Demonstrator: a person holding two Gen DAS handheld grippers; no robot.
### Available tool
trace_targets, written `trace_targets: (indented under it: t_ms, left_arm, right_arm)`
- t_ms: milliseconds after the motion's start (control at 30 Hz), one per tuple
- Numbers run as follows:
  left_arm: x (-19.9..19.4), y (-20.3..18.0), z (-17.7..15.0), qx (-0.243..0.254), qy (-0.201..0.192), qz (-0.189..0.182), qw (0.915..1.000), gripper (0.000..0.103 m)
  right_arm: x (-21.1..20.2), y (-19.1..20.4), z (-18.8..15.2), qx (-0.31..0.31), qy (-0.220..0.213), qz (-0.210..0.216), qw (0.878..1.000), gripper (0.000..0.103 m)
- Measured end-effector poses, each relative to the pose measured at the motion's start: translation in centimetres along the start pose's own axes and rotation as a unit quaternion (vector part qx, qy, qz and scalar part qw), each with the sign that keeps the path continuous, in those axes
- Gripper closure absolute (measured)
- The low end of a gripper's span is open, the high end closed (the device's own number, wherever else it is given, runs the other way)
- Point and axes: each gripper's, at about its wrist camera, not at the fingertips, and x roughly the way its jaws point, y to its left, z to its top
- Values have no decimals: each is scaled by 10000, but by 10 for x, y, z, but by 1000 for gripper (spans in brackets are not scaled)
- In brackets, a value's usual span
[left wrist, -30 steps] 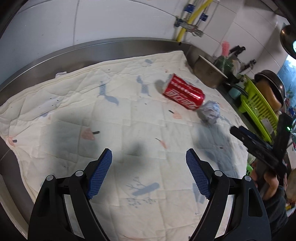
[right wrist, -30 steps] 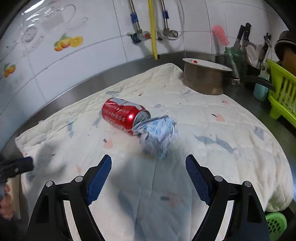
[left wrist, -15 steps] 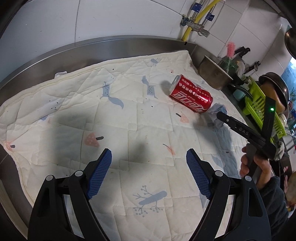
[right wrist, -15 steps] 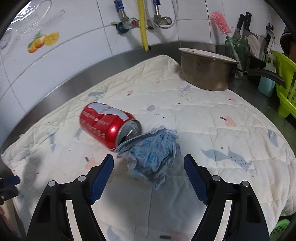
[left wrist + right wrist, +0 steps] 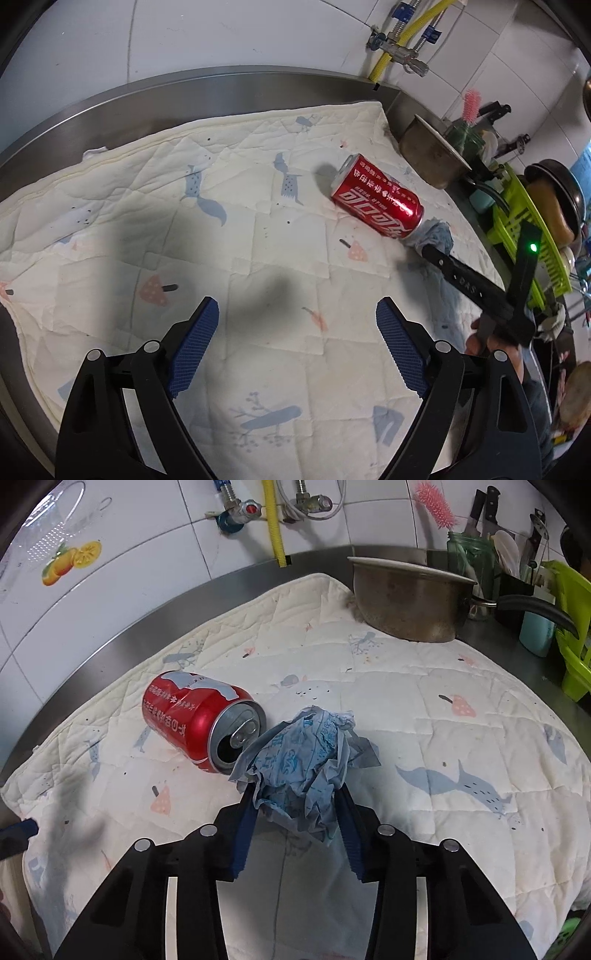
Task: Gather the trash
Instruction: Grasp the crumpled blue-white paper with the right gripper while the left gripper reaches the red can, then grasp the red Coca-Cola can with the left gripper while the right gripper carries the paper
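Observation:
A red soda can (image 5: pixel 199 725) lies on its side on the quilted cloth (image 5: pixel 461 746), its open end towards me. A crumpled blue-printed paper wad (image 5: pixel 306 771) lies right beside the can's mouth. My right gripper (image 5: pixel 295 801) is shut on the paper wad, blue pads pressing both its sides. In the left wrist view the can (image 5: pixel 378 201) lies at the middle right with the wad (image 5: pixel 436 236) behind it, and the right gripper (image 5: pixel 432 254) reaches in from the right. My left gripper (image 5: pixel 297 325) is open and empty above the cloth, well short of the can.
A metal pot (image 5: pixel 410 598) stands at the cloth's back right corner. A green dish rack (image 5: pixel 572 627), a utensil jar (image 5: pixel 469 557) and a blue cup (image 5: pixel 535 631) stand to the right. The steel counter rim (image 5: pixel 184 96) and tiled wall run behind.
My right gripper moved forward to the paper wad and closed on it. The left gripper stayed open and drifted slightly, with the can now a bit nearer the view's centre.

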Motion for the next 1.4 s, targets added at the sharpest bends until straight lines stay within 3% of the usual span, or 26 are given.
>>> trace_targets:
  t_ms: [333,567,767,967,1400]
  left_arm:
    - [24,-38,26,-446,152,-157,9988,10]
    - [59,-77,60,-821,288,-54,9962,7]
    - [98,-94,84,-1449,459,-54,9884,5]
    - [131,-99,92,-1867,645,110,9802,5]
    - [163,-94,98,-2512,793,613,9627,7]
  right_arm:
    - [-58,-15,-22,-62,-326,269,9991,63]
    - [-120,-26,-54,-393,-666,366,9963,63]
    - [-156,-42,-88,-493,-837,433,9943,63]
    - [-167,-64,-117,-231,-800,494,9953,63]
    - [-170,-91,-140,-50,-646,345,9973,63]
